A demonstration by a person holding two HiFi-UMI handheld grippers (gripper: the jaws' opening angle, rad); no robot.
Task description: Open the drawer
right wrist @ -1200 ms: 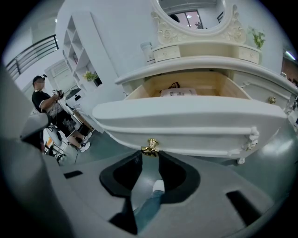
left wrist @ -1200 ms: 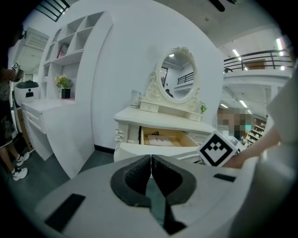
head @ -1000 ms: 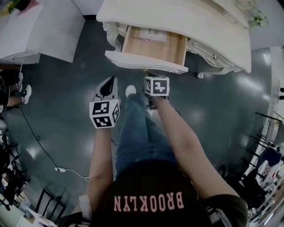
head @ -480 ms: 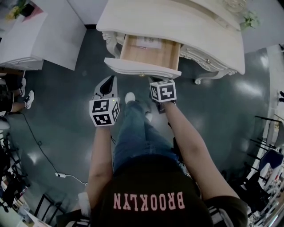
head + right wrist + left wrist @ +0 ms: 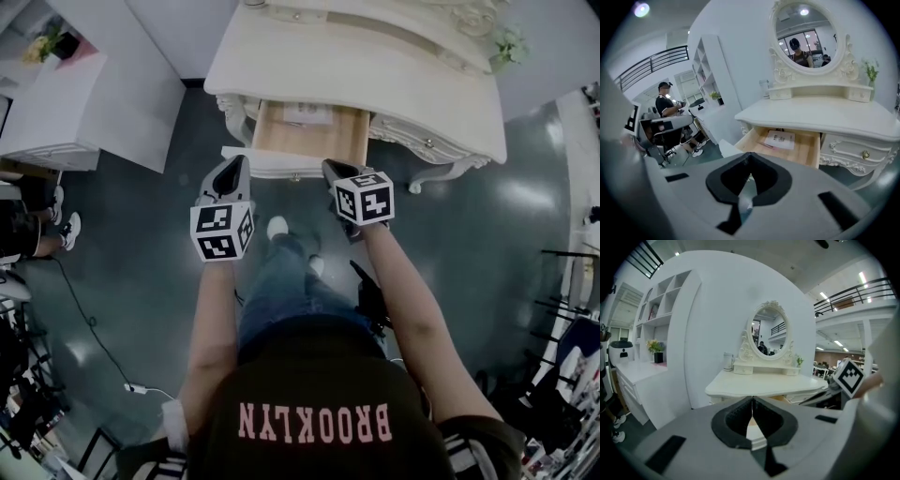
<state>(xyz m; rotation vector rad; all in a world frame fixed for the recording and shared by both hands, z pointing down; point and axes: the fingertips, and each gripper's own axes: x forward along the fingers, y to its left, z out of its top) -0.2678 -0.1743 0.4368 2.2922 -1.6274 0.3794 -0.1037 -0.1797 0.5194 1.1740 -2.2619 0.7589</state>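
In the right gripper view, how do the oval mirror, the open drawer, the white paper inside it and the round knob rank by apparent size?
1. oval mirror and open drawer: too alike to separate
2. white paper
3. round knob, smallest

Drawer pulled out and open, pale wood inside, white curved front panel, sitting level, under the top of the white dressing table, left of centre in the head view
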